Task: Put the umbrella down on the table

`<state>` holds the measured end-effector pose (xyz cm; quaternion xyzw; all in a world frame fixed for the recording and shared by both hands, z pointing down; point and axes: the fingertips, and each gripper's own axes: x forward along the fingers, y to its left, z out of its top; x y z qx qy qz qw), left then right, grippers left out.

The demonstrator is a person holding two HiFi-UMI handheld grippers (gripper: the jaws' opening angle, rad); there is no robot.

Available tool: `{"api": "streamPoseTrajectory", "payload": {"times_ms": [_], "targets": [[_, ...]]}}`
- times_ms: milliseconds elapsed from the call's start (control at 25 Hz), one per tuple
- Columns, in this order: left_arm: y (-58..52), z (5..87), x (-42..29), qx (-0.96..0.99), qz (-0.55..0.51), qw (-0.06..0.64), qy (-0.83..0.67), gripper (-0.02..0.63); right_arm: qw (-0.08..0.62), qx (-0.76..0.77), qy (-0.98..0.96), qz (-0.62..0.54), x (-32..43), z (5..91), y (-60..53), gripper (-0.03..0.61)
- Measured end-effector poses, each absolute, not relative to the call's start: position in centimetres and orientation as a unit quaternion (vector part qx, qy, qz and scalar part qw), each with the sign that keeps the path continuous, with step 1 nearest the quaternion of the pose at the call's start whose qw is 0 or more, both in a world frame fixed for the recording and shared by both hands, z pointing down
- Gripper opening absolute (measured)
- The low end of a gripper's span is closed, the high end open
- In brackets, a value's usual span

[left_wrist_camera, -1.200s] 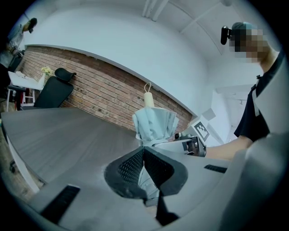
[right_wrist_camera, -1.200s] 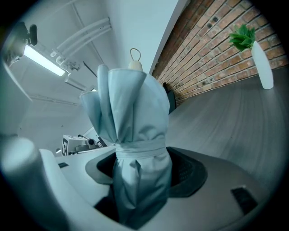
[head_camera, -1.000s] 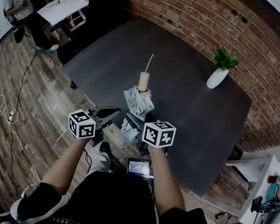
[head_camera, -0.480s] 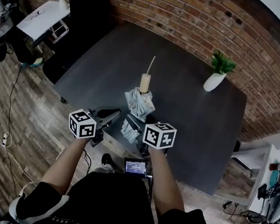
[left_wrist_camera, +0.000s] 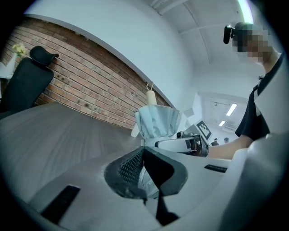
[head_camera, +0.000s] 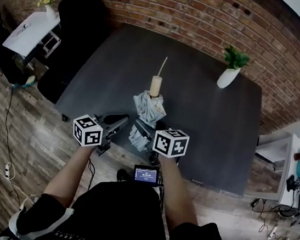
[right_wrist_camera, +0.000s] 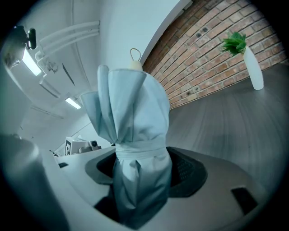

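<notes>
A folded pale blue umbrella (head_camera: 148, 109) with a tan handle (head_camera: 155, 85) and wrist loop stands upright over the near edge of the dark grey table (head_camera: 211, 117). My right gripper (head_camera: 143, 129) is shut on its lower part; in the right gripper view the fabric (right_wrist_camera: 133, 131) fills the space between the jaws, below its strap. My left gripper (head_camera: 116, 124) hovers just left of the umbrella, apart from it. Its jaws meet at the tips (left_wrist_camera: 143, 151) with nothing held. The umbrella (left_wrist_camera: 156, 121) and the right gripper (left_wrist_camera: 183, 143) show beyond them.
A white vase with a green plant (head_camera: 228, 73) stands at the table's far right. A black office chair (head_camera: 80, 7) and a white desk (head_camera: 32, 21) are at the far left. Behind the table runs a brick wall (head_camera: 209, 14). A small screen (head_camera: 146, 175) hangs at my waist.
The view has shifted towards the table, which now fills more of the middle. Both grippers and the upright umbrella keep the same pose relative to each other.
</notes>
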<state>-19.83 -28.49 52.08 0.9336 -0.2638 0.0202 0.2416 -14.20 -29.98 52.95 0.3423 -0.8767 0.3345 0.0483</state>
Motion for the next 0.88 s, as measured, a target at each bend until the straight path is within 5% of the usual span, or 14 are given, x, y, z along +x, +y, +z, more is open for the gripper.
{"api": "streamPoseTrajectory", "payload": {"times_ms": [880], "targets": [[-31.5,52.7,-19.3,0.935,0.023,0.253,-0.247,0.003,0.048,0.349,-0.87,0.344,-14.2,53.2,-33.1,0.305]]}}
